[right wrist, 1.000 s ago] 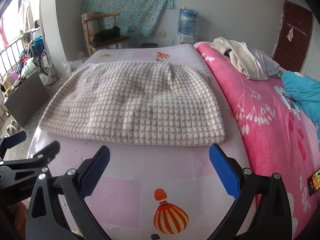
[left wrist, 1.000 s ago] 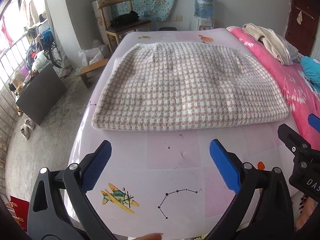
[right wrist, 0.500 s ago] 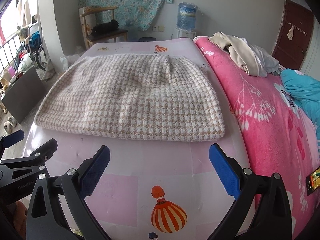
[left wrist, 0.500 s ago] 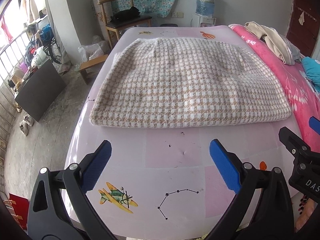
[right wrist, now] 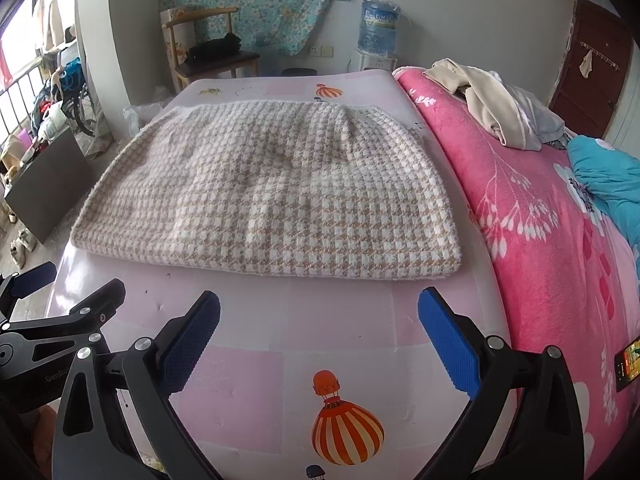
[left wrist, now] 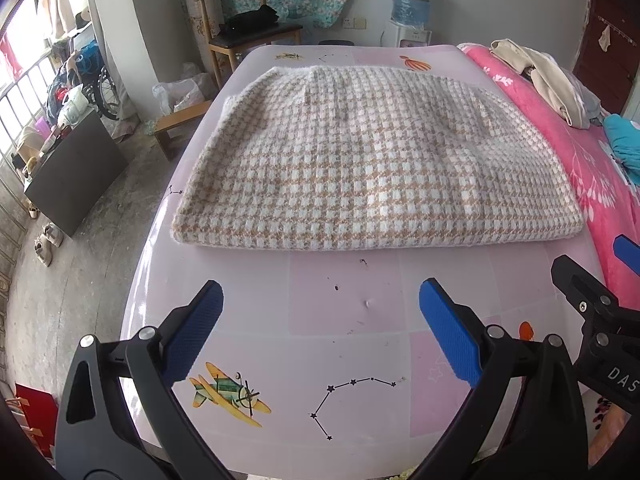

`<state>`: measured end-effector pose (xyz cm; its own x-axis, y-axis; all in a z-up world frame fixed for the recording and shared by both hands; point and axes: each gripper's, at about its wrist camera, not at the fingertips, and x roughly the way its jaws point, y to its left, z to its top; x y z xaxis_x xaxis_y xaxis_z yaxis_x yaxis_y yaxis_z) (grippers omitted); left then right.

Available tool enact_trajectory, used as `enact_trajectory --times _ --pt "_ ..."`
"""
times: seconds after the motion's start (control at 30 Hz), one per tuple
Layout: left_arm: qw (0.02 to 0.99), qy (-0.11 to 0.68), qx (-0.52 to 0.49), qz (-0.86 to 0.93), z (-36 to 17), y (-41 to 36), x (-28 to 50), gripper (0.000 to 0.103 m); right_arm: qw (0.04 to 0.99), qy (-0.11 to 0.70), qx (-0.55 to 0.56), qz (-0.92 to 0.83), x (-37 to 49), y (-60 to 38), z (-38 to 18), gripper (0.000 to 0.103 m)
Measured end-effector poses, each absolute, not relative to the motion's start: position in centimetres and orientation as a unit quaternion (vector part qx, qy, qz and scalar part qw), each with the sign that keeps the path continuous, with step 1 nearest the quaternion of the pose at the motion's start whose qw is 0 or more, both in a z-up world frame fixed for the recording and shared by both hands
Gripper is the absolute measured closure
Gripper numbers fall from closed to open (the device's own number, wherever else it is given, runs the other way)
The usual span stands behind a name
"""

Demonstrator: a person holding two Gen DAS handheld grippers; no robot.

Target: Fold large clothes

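A folded beige-and-white checked garment (left wrist: 360, 164) (right wrist: 272, 196) lies flat as a thick rectangle on the pale pink patterned mat (left wrist: 340, 308) (right wrist: 328, 320). My left gripper (left wrist: 320, 320) hovers over the mat just in front of the garment's near edge, open, with nothing between its blue pads. My right gripper (right wrist: 318, 326) is also open and empty, a short way in front of the garment's near edge. In the left wrist view the right gripper shows at the right edge; in the right wrist view the left gripper shows at the lower left.
A pink flowered blanket (right wrist: 540, 240) runs along the right, with a heap of cream clothes (right wrist: 488, 108) and a teal cloth (right wrist: 604, 176) on it. A phone (right wrist: 626, 364) lies at the right edge. A wooden chair (left wrist: 248, 36), a water bottle (right wrist: 378, 26) and floor clutter stand beyond and left.
Both grippers have moved slightly nearer the garment's front edge and stay open. The garment has not moved.
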<state>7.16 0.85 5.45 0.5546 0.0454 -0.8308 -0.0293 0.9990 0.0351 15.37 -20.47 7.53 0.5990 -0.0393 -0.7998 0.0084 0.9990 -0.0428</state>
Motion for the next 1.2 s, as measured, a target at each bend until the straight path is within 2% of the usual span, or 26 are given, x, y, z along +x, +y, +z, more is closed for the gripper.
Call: enact_trajectory --times 1.2 --pt "0.882 0.472 0.004 0.017 5.69 0.76 7.22 0.008 0.892 0.452 -0.022 -0.014 15.35 -20.31 7.36 0.006"
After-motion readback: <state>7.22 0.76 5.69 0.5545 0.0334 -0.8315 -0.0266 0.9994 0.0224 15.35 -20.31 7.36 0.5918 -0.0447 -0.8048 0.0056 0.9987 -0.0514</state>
